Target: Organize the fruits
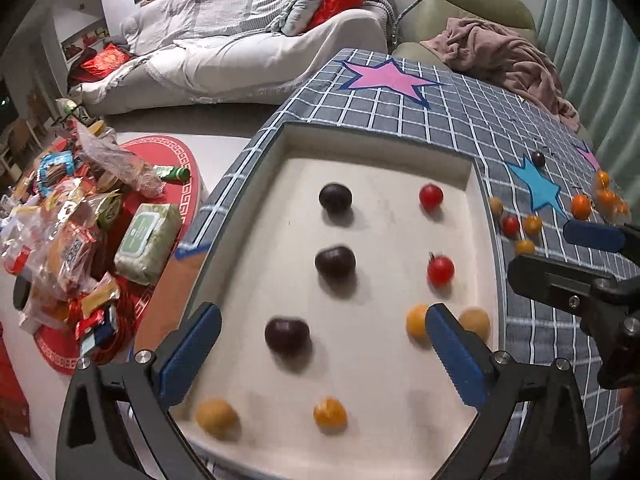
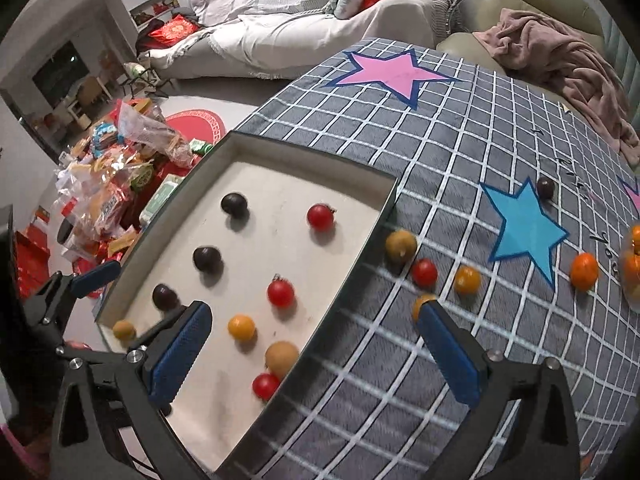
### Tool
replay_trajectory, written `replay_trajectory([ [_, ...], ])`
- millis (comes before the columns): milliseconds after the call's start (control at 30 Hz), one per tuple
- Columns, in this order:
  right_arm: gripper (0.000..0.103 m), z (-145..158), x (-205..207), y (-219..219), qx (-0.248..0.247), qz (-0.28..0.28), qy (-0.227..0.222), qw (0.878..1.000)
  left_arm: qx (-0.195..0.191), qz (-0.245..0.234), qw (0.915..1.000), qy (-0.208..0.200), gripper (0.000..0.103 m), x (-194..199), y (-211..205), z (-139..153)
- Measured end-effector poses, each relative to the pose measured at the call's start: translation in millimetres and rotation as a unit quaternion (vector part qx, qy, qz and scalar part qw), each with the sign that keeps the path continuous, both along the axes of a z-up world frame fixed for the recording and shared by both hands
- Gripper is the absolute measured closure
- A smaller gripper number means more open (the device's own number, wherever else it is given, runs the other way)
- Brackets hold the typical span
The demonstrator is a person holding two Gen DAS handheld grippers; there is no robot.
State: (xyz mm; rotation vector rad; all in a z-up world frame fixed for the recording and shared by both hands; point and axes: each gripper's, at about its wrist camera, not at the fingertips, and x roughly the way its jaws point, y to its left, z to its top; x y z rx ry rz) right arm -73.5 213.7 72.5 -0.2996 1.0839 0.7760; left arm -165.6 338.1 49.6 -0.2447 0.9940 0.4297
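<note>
A: Left hand-held gripper (image 1: 324, 356)?
B: Wide open, nothing between the ribbed blue pads (image 1: 192, 354). Black angular arms, silver bolts. Hanging over the near half of the tray (image 1: 384, 138).

A: Right hand-held gripper (image 2: 312, 354)?
B: Also spread wide, empty. Straddling the tray's right wall, one pad over the tray floor, the other over the cloth (image 2: 440, 160).

A: Tray?
B: Shallow, rectangular, smooth pale floor, dark rim. Sitting on the desk on a grey cloth with a white grid and flat stars, pink (image 2: 390, 72) and blue (image 2: 526, 230).

A: Fruit in the tray?
B: Small, round, glossy. From the left wrist view: three dark plums (image 1: 335, 198) in a column toward 11 o'clock, two red tomatoes (image 1: 431, 196) in a column toward 1 o'clock, the nearer with a stem. Orange fruit (image 1: 417, 322) just beside the right pad, a matte tan one (image 1: 475, 322) behind it. Another tan (image 1: 216, 417) and orange (image 1: 330, 414) along the near edge at 6 o'clock. From the right wrist view, a third tomato (image 2: 265, 385) against the right wall.

A: Fruit outside?
B: Loose on the cloth at 3 o'clock of the tray: tan (image 2: 401, 245), red (image 2: 424, 273), two orange ones (image 2: 467, 280), a tangerine (image 2: 584, 271) farther right, one dark plum (image 2: 545, 188) at the blue star's tip.
</note>
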Motion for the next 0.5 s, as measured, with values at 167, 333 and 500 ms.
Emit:
replay_trajectory([
  [167,0.000,4,-18,-2,-0.018,0.011,-0.010,1.000,-0.009,0.010,0.9999,0.008,0.001,-17,-10,2],
  [333,0.000,10,-32,-2,-0.029,0.020,-0.019,0.999,0.005,0.018,0.9996,0.023,0.001,-29,-17,5],
  [500,0.000,15,-46,0,-0.036,0.029,-0.027,0.999,-0.001,0.014,0.9995,0.028,0.001,-38,-24,8],
])
